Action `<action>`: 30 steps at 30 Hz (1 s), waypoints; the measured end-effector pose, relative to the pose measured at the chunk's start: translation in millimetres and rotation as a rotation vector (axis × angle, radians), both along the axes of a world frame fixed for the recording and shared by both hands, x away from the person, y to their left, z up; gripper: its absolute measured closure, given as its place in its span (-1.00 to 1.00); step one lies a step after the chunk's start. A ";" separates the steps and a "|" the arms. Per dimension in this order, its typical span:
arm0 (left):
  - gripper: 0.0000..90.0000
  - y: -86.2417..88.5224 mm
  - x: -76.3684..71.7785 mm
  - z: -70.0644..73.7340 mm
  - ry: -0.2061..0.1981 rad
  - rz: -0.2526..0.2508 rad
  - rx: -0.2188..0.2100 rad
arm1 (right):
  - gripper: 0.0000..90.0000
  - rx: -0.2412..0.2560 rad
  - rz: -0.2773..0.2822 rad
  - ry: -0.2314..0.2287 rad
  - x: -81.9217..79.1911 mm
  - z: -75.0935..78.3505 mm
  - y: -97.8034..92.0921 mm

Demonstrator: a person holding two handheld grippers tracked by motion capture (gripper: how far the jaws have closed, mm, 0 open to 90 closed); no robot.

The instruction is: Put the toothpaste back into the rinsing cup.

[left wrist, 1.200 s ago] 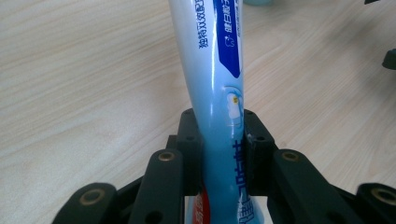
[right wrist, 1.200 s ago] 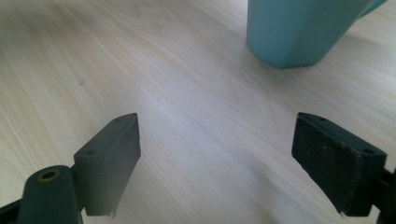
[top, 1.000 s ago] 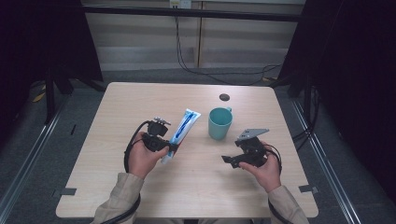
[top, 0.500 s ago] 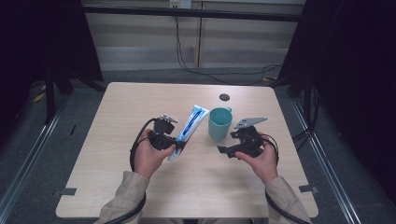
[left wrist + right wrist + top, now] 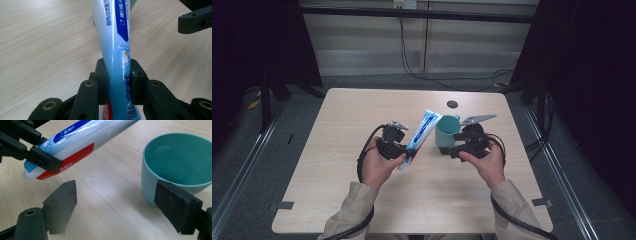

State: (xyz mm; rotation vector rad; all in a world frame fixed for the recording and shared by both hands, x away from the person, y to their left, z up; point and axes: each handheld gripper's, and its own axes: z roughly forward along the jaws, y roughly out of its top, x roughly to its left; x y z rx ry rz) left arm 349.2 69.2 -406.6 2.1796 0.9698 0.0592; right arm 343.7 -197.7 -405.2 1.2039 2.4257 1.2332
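A blue and white toothpaste tube point(image 5: 421, 134) with a red band is clamped near its cap end by my left gripper point(image 5: 404, 152), lifted off the table and slanting up toward the teal cup point(image 5: 446, 132). In the left gripper view the tube point(image 5: 117, 45) runs up between the two jaws of my left gripper point(image 5: 117, 77). My right gripper point(image 5: 451, 150) stands open just in front of the cup. In the right gripper view the cup point(image 5: 177, 162) sits by the right jaw pad point(image 5: 176, 205), and the tube point(image 5: 82, 140) crosses the upper left. My right gripper point(image 5: 115, 207) holds nothing.
The wooden table point(image 5: 337, 125) has a small dark round hole point(image 5: 452, 104) behind the cup. Cables trail from both grippers over the person's wrists. Dark floor and metal rails surround the table.
My left gripper has carried the tube rightward and tilted it toward the cup. My right gripper has moved left and forward, up to the cup's near side.
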 end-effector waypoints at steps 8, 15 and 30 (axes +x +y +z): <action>0.63 -2.4 -1.6 1.5 -0.008 -0.010 -0.001 | -0.60 -0.004 0.002 -0.015 2.9 6.9 0.7; 0.63 -5.9 -3.1 6.3 -0.023 -0.017 -0.011 | -0.61 0.027 0.016 -0.011 3.8 13.8 6.6; 0.63 -14.5 -6.6 5.4 -0.025 -0.032 -0.012 | -0.60 0.028 0.013 -0.008 8.3 20.4 16.3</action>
